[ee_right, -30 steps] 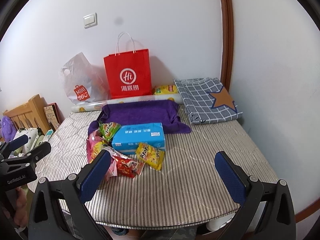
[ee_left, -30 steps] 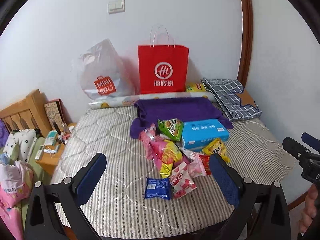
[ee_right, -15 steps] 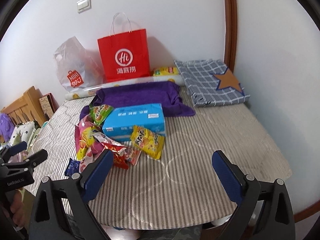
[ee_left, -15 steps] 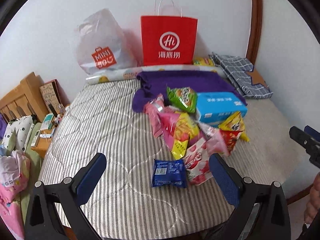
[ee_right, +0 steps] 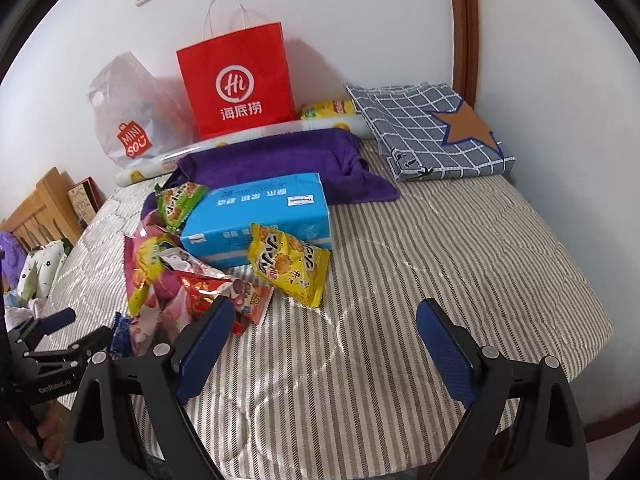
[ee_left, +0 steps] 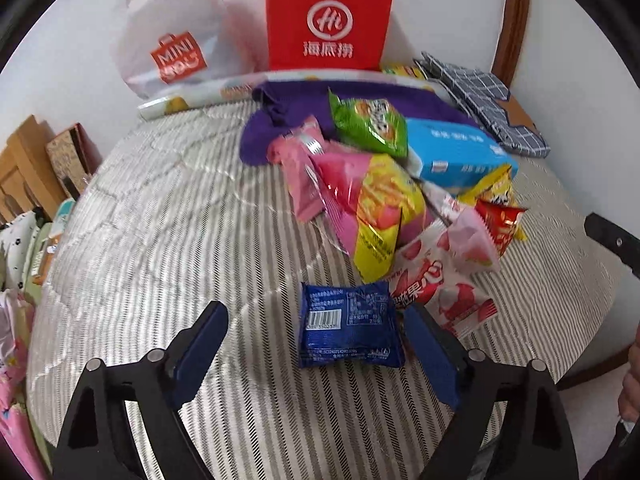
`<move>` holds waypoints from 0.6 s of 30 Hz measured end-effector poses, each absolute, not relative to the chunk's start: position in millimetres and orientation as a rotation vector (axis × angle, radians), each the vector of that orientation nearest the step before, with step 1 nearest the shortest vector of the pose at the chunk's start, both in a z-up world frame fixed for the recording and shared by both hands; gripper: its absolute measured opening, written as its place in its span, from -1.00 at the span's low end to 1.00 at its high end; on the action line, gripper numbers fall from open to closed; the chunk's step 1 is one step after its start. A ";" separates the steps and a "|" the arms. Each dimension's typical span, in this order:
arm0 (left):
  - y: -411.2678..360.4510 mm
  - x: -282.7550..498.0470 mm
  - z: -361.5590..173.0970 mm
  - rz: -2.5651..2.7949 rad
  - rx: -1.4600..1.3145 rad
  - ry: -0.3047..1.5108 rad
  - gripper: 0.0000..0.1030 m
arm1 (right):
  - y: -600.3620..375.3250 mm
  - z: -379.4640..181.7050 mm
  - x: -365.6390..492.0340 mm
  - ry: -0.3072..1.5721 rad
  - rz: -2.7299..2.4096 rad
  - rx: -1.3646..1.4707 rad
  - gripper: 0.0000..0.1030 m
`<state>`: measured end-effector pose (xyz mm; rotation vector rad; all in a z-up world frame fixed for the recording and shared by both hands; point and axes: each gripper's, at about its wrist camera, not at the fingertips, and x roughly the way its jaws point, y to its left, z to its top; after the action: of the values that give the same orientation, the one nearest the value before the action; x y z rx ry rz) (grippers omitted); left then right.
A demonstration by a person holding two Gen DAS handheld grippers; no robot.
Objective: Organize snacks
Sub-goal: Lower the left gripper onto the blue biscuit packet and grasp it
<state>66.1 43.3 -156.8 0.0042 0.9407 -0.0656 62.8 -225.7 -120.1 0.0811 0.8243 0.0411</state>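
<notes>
A pile of snack packets lies on a striped mattress (ee_left: 160, 240). My left gripper (ee_left: 316, 344) is open, and a small dark blue packet (ee_left: 348, 324) lies on the mattress between its fingers, untouched. Beyond it are a white strawberry packet (ee_left: 440, 284), a pink-and-yellow bag (ee_left: 372, 204), a green bag (ee_left: 368, 124) and a blue tissue box (ee_left: 456, 152). My right gripper (ee_right: 324, 340) is open and empty over bare mattress, with a yellow bag (ee_right: 292, 268) and a red packet (ee_right: 228, 292) just ahead of its left finger.
A red paper bag (ee_right: 236, 80) and a white Miniso plastic bag (ee_right: 128, 120) stand against the back wall. A purple cloth (ee_right: 280, 160) and a folded checked blanket (ee_right: 432, 128) lie at the back. A wooden headboard (ee_right: 40, 208) is at left.
Both grippers have moved forward and lower toward the snack pile. The dark blue packet now lies between my left gripper's fingers. Both stay open.
</notes>
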 end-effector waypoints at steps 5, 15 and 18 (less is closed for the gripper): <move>38.8 73.1 -170.5 -0.090 0.019 0.968 0.67 | -228.0 -130.8 72.2 0.851 0.033 0.096 0.79; 41.2 77.4 -183.5 -0.078 0.049 0.975 0.07 | -227.5 -151.5 81.8 0.898 0.025 0.091 0.79; 49.2 80.7 -182.5 -0.088 0.029 0.968 0.00 | -226.5 -153.8 84.9 0.902 0.029 0.090 0.79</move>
<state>80.7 49.2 -182.5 0.0285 0.9677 -0.0880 84.9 -226.5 -153.8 0.0898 0.9016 0.0293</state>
